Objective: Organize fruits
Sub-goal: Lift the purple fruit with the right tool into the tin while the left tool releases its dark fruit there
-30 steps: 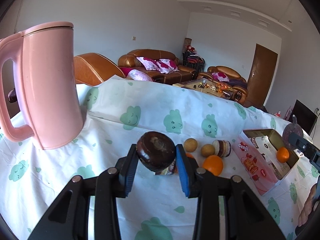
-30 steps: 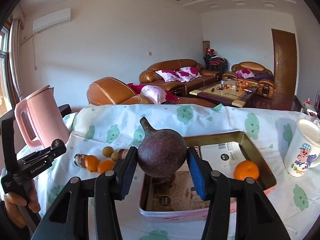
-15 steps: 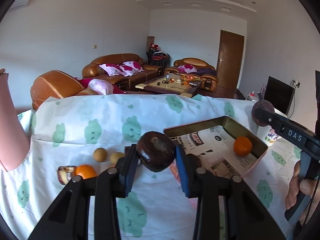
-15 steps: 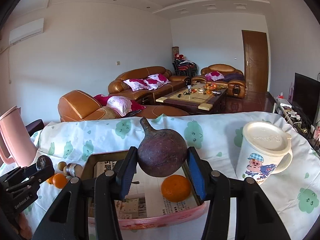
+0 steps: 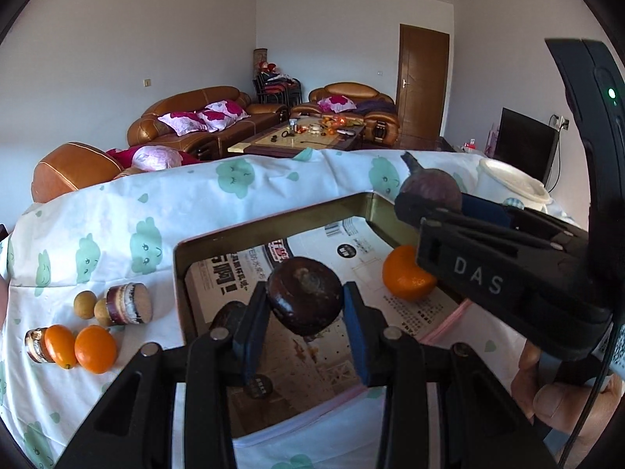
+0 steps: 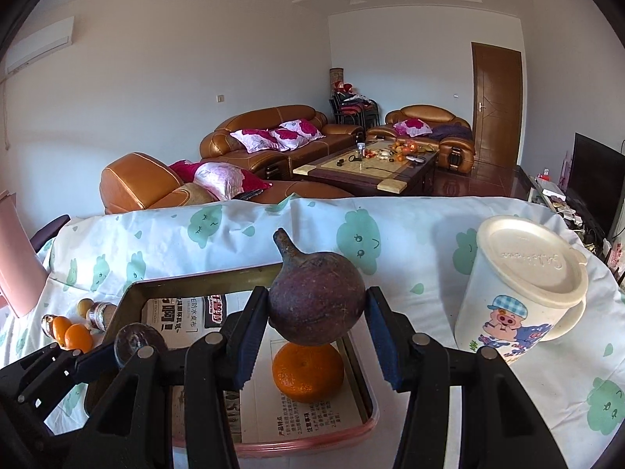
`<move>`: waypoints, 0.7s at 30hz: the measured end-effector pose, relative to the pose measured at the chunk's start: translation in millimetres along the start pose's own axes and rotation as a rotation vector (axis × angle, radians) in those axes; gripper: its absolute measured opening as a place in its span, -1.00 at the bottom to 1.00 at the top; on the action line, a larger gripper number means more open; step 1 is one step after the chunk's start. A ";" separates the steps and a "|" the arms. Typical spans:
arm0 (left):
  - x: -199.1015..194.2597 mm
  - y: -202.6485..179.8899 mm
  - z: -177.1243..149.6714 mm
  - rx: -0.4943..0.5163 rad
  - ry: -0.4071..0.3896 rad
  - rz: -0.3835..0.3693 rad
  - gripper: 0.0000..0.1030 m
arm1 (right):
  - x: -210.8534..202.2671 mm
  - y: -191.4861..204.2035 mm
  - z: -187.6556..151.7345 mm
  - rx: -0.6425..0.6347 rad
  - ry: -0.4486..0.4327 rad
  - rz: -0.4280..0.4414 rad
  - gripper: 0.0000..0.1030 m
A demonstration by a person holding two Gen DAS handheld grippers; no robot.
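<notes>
Left wrist view: the left gripper (image 5: 305,314) is seen with its fingers closed on a dark brown fruit (image 5: 304,300), round, glossy and slightly flattened, with a pale scar on its face. Since a second ago the view has been swung from the pink kettle and the loose fruits to the tin (image 5: 269,230), so that the fruit is now held above the tin's paper-lined floor. From this it is judged that the carry is almost done and only the release is left. A mandarin (image 5: 406,275), smooth and bright, already lies in the tin by its right wall. Two oranges (image 5: 80,346), two small tan fruits (image 5: 90,306) and a cut piece (image 5: 129,304) are left on the cloth-covered surface (image 5: 117,219), left of the tin.

Right wrist view: the right gripper (image 6: 315,310) is seen with its fingers closed on a purple fruit (image 6: 316,305), matte, rough-skinned and bulbous with a stubby stem. It has likewise been brought over the tin (image 6: 203,277) and is held directly above the mandarin (image 6: 308,373), so a release here is judged likely to strike it. A lidded plastic mug (image 6: 519,293) stands right of the tin.
</notes>
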State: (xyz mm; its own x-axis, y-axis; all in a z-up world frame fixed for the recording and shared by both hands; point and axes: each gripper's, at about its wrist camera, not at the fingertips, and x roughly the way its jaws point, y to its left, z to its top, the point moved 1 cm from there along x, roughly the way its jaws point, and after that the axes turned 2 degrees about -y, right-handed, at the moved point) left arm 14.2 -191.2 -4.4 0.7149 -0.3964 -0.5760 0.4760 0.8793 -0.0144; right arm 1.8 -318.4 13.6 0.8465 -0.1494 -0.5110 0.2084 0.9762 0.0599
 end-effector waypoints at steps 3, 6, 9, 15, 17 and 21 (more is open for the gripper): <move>3.1 -0.9 0.1 0.001 0.020 0.002 -0.24 | 9.7 4.4 -3.5 -0.013 0.037 0.013 0.02; 6.2 -0.5 0.2 -0.003 0.035 -0.005 -0.24 | 14.2 7.2 -6.7 -0.024 0.056 0.022 0.02; 8.6 -0.7 -0.9 -0.006 0.050 -0.007 -0.23 | 12.7 9.9 -8.4 -0.046 0.049 0.023 0.03; 16.6 0.0 -0.7 -0.012 0.067 -0.007 -0.23 | 8.4 11.6 -7.8 -0.036 0.038 0.085 0.09; 17.6 -0.2 -0.7 -0.013 0.069 -0.005 -0.23 | 7.0 12.3 -7.6 -0.021 0.035 0.122 0.16; 16.2 1.6 -0.5 -0.021 0.062 0.007 -0.14 | -5.3 10.2 -4.0 -0.015 -0.027 0.075 0.16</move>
State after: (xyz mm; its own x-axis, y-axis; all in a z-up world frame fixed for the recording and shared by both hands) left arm 26.3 -196.1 -14.2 0.6848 -0.3743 -0.6252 0.4600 0.8875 -0.0274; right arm -2.5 -307.0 13.5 0.8725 -0.0799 -0.4820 0.1370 0.9870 0.0843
